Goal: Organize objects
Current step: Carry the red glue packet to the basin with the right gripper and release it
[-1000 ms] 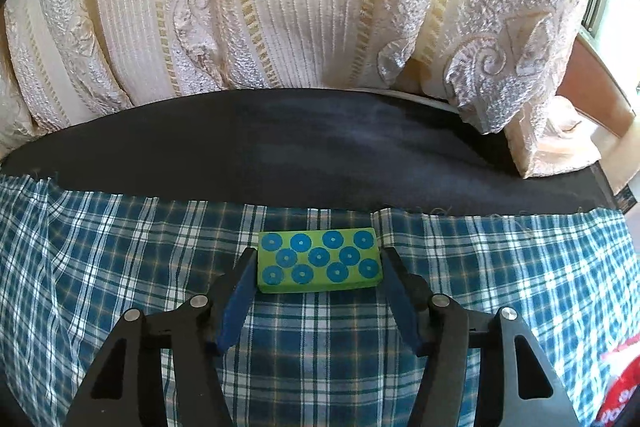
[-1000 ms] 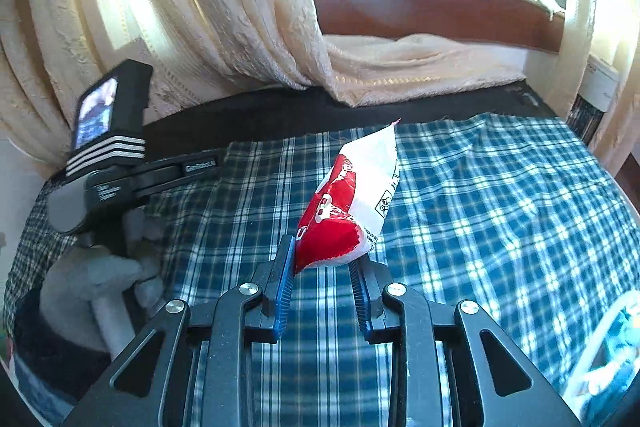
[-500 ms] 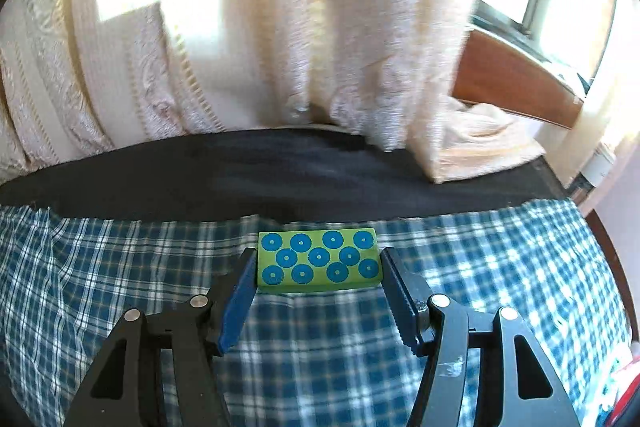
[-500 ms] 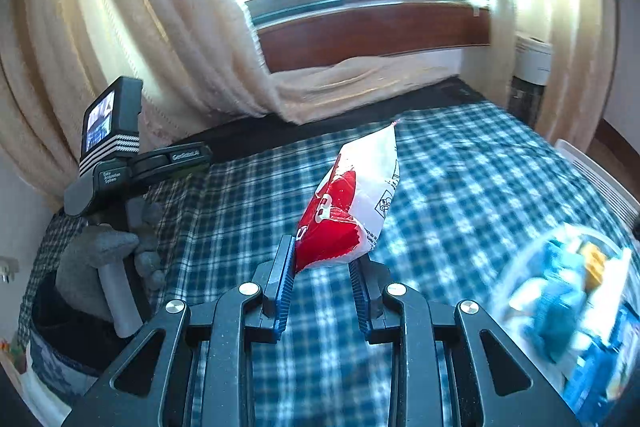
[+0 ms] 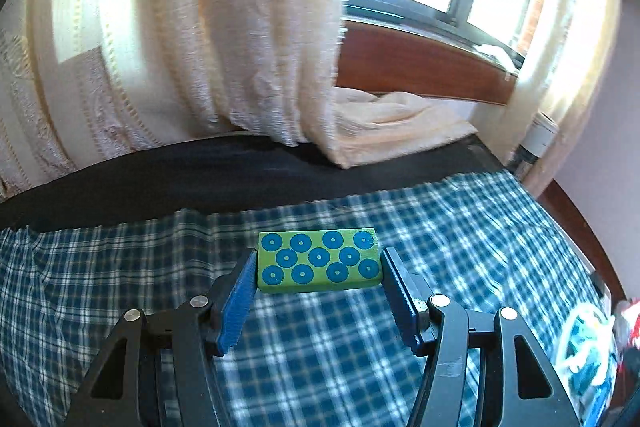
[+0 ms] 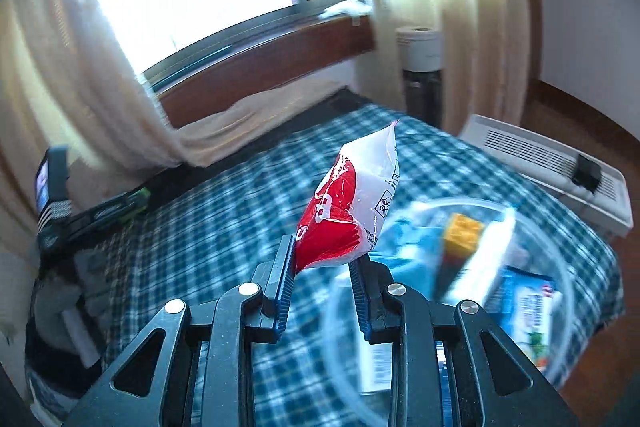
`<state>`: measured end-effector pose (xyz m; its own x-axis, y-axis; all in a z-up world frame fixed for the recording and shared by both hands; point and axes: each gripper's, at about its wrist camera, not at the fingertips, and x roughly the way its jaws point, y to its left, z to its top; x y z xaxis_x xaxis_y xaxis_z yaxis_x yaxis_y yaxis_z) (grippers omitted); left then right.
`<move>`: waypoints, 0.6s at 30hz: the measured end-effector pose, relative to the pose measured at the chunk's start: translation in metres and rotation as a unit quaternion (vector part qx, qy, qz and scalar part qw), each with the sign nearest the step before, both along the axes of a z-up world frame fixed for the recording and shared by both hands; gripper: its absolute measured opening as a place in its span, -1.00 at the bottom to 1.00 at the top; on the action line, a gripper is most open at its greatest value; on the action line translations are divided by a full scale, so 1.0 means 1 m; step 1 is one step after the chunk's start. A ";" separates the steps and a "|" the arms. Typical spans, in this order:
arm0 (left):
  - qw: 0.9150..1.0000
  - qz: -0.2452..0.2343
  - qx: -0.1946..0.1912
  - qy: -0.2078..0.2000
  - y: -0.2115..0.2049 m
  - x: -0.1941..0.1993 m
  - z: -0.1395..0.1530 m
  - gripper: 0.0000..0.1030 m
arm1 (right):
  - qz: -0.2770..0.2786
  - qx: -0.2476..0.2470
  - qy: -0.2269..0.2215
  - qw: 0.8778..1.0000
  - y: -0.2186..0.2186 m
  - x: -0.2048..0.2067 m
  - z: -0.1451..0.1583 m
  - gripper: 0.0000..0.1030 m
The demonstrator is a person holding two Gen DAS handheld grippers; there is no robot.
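Note:
My left gripper (image 5: 319, 258) is shut on a green block with blue circles (image 5: 318, 263), its blue pads pressing on the block's two short ends above the blue checked cloth (image 5: 120, 267). My right gripper (image 6: 322, 251) is shut on the bottom of a red and white packet (image 6: 352, 203), which stands up from the jaws. Just beyond and below it, at the lower right, lies a clear round bowl (image 6: 560, 267) holding several small items, one a yellow brick (image 6: 464, 233). The bowl (image 5: 588, 343) also shows at the right edge of the left wrist view.
Cream curtains (image 5: 240, 47) and a window with a wooden sill (image 5: 420, 67) stand behind the bed. A white appliance (image 6: 552, 167) and a tall cylinder (image 6: 420, 75) stand past the bed's far right side. The left gripper's body (image 6: 96, 215) and a gloved hand (image 6: 52, 303) show at the left.
Both grippers swung right with their loads still held. The bowl came into the right wrist view, and the window came into the left wrist view.

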<state>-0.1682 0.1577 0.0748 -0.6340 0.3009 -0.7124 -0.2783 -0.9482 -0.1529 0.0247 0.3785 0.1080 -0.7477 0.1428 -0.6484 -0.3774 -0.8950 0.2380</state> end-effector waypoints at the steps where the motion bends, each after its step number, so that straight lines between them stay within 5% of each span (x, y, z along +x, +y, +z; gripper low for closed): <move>1: 1.000 -0.007 0.000 0.001 0.003 0.004 0.001 0.24 | -0.007 -0.003 0.001 1.000 0.006 0.002 0.000 -0.46; 18: 0.990 -0.138 0.017 0.019 0.046 0.070 0.020 0.24 | -0.071 -0.076 -0.021 0.994 0.062 0.020 -0.022 -0.46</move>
